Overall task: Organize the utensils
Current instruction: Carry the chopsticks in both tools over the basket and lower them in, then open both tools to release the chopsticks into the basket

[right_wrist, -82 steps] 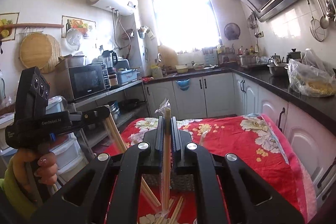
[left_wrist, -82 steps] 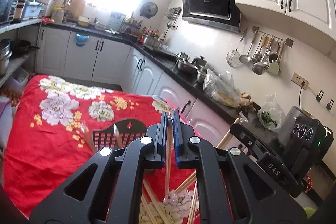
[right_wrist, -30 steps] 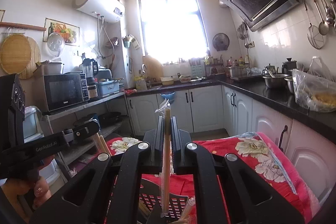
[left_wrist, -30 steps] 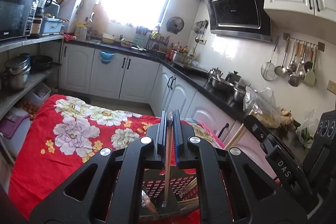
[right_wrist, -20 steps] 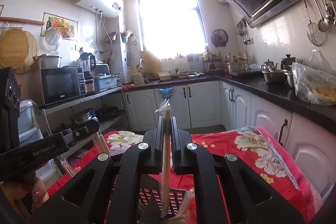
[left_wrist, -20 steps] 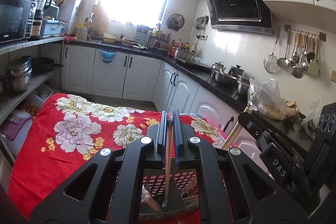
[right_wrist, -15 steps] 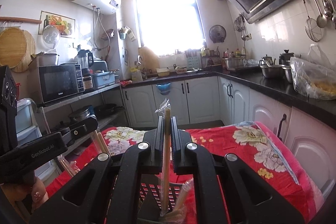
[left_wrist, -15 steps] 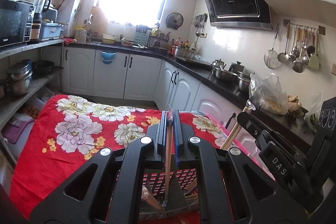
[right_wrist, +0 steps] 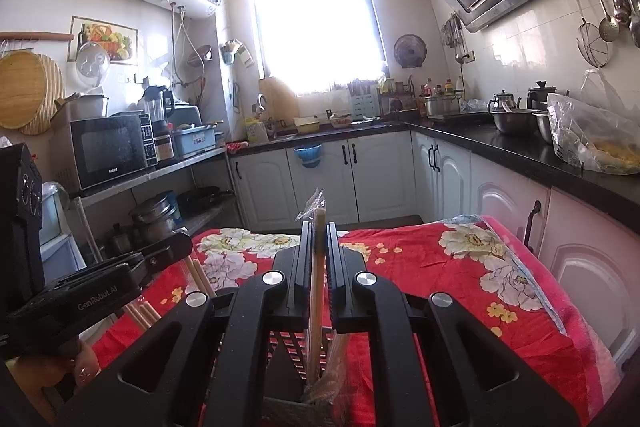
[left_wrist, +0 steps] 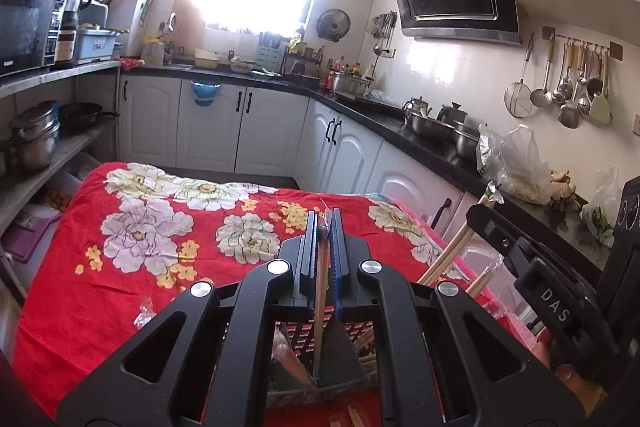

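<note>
1. Both grippers have sunk since the earlier frames; the black holder now sits right beneath each, at the lower centre of both views.
2. Left gripper (left_wrist: 323, 227) is pinched on a wrapped chopstick pair (left_wrist: 320, 311); its lower tip reaches into the slotted holder (left_wrist: 304, 393).
3. Right gripper (right_wrist: 316, 235) likewise clamps its own wrapped chopsticks (right_wrist: 315, 303), tips down inside the holder (right_wrist: 288, 405).
4. Around them lies the red floral cloth (left_wrist: 140, 227); loose chopsticks (left_wrist: 352, 419) remain at the bottom edge; release looks next.
</note>
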The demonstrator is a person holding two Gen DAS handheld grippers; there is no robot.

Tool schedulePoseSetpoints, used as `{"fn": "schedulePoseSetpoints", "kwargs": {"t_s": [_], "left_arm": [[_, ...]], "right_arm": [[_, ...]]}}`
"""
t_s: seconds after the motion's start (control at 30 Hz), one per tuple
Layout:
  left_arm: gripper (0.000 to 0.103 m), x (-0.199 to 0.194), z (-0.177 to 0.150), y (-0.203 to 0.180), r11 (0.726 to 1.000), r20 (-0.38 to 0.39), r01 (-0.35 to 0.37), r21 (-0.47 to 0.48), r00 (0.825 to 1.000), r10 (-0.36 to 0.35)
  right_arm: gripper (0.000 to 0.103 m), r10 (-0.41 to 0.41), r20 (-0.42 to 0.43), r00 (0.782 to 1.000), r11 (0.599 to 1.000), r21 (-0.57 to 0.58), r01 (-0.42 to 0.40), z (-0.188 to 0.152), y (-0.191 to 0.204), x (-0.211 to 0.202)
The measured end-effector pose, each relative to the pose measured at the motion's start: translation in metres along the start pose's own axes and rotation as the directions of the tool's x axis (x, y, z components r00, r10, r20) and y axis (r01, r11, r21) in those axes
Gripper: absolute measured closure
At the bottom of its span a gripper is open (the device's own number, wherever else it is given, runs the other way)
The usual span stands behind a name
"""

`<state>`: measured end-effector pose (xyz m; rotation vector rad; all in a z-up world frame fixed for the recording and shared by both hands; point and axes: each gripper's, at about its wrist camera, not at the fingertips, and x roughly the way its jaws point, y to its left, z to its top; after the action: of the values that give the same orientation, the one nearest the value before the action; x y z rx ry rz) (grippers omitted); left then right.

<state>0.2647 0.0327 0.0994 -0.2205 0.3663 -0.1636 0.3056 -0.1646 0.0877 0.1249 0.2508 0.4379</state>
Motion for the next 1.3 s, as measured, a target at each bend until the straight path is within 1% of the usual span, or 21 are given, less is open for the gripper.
{"fn": "schedulePoseSetpoints", "kwargs": {"t_s": [0.23, 0.47, 0.67, 0.73, 0.8, 0.87, 0.9, 0.97, 1.0, 1.1, 1.3], "left_arm": [[0.1, -0.002, -0.003, 0.004, 1.0, -0.015, 0.0, -0.018, 1.0, 0.0], [0.1, -0.007, -0.005, 0.007, 1.0, -0.028, 0.001, -0.031, 1.0, -0.001], [0.099, -0.014, -0.006, 0.008, 0.999, -0.032, 0.002, -0.039, 0.999, -0.004], [0.09, -0.016, -0.007, 0.008, 0.999, -0.035, -0.002, -0.04, 0.999, 0.001], [0.085, -0.018, -0.007, 0.008, 0.999, -0.04, -0.008, -0.043, 0.999, 0.006], [0.085, -0.02, -0.008, 0.008, 0.999, -0.041, -0.008, -0.05, 0.999, 0.006], [0.083, -0.021, -0.008, 0.008, 0.999, -0.041, -0.007, -0.052, 0.999, 0.005], [0.075, -0.024, -0.008, 0.007, 0.999, -0.041, -0.007, -0.051, 0.999, 0.005], [0.069, -0.026, -0.009, 0.007, 0.999, -0.04, -0.01, -0.049, 0.999, 0.008], [0.062, -0.029, -0.01, 0.007, 0.999, -0.045, -0.017, -0.047, 0.999, 0.014], [0.042, -0.038, -0.011, 0.008, 0.998, -0.054, -0.001, -0.069, 0.999, -0.002]], "right_arm": [[0.092, -0.005, -0.018, 1.0, 1.0, 0.02, 0.006, -0.003, -0.005, -0.007], [0.078, -0.007, -0.026, 1.0, 1.0, 0.026, 0.007, -0.002, -0.008, -0.017], [0.071, -0.005, -0.035, 0.999, 1.0, 0.012, 0.006, -0.001, -0.007, -0.026], [0.07, -0.006, -0.037, 0.999, 1.0, 0.0, 0.006, -0.002, -0.006, -0.03], [0.068, -0.01, -0.039, 0.999, 1.0, -0.011, 0.009, -0.002, -0.006, -0.035], [0.066, -0.012, -0.041, 0.999, 1.0, -0.014, 0.012, -0.002, -0.005, -0.038], [0.065, -0.013, -0.042, 0.999, 1.0, -0.013, 0.012, -0.002, -0.005, -0.04], [0.063, -0.015, -0.047, 0.999, 1.0, -0.01, 0.014, -0.003, -0.005, -0.043], [0.063, -0.015, -0.05, 0.999, 1.0, -0.01, 0.014, -0.003, -0.006, -0.046], [0.062, -0.017, -0.054, 0.998, 1.0, -0.015, 0.016, -0.004, -0.005, -0.051], [0.057, -0.017, -0.059, 0.998, 1.0, -0.024, 0.016, -0.007, -0.003, -0.061]]}}
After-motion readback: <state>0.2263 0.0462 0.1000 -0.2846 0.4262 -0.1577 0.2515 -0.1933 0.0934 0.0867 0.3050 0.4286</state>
